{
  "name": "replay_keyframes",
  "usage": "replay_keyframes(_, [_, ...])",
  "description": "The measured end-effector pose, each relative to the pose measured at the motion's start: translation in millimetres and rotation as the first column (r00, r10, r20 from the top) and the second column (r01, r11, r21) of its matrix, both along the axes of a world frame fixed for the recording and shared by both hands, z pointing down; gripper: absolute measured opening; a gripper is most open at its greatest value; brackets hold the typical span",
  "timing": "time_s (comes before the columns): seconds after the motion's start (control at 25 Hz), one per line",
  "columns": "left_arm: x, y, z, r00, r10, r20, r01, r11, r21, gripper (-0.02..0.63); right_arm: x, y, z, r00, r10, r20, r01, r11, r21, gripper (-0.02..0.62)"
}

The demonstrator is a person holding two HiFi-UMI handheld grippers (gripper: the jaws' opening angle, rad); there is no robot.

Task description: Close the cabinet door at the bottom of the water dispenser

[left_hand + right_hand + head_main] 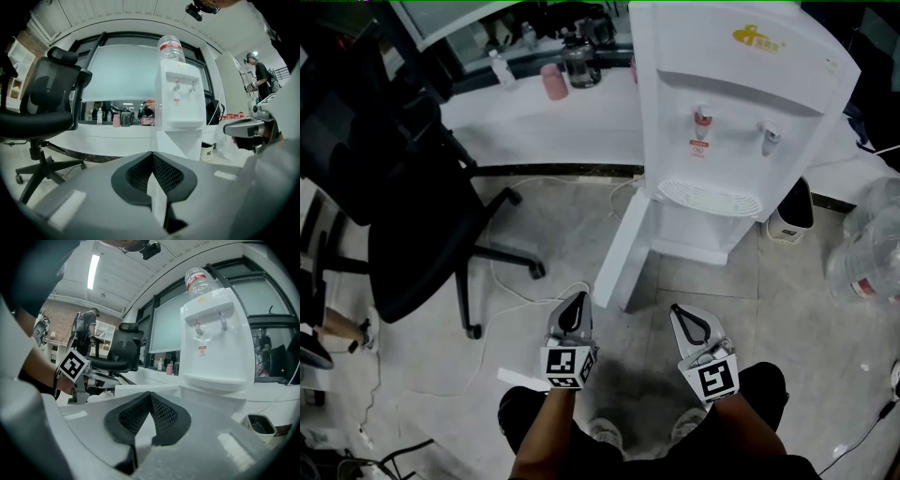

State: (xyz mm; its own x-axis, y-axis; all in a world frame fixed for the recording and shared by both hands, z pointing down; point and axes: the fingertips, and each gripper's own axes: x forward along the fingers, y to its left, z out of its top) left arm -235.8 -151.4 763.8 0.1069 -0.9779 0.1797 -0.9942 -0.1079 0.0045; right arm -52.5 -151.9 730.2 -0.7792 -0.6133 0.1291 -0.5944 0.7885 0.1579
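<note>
The white water dispenser stands on the floor ahead of me. Its bottom cabinet door hangs open, swung out to the left with its free edge pointing towards me. My left gripper hovers just short of that free edge, shut, with nothing between its jaws. A little to the right, my right gripper is also shut and empty, in front of the open cabinet. The left gripper view shows the dispenser straight ahead beyond the closed tips. In the right gripper view the dispenser rises at right behind the closed tips.
A black office chair stands left of the door, its wheeled base close by. A white cable trails on the floor. A small bin and empty water bottles sit right of the dispenser. A counter runs behind.
</note>
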Motion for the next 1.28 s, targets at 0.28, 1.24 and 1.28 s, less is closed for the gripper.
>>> replay_keyframes(0.28, [4.5,-1.7,6.5,1.000,0.010,0.013,-0.010,1.000,-0.013,0.018,7.6,0.5,0.0,1.000,0.016,0.015,-0.016,1.000,-0.009,0.003])
replay_keyframes(1.24, [104.1,-13.9,16.2,0.975,0.215,0.051,-0.214,0.977,-0.015,0.018,58.9,-24.1,-16.6,0.992,0.116,0.046,-0.118,0.992,0.047,0.003])
replay_keyframes(1.28, [109.5,-14.8,17.0,0.973,0.225,0.051,-0.224,0.974,-0.015,0.018,62.8,-25.2,-17.4,0.991,0.124,0.051,-0.126,0.991,0.051,0.003])
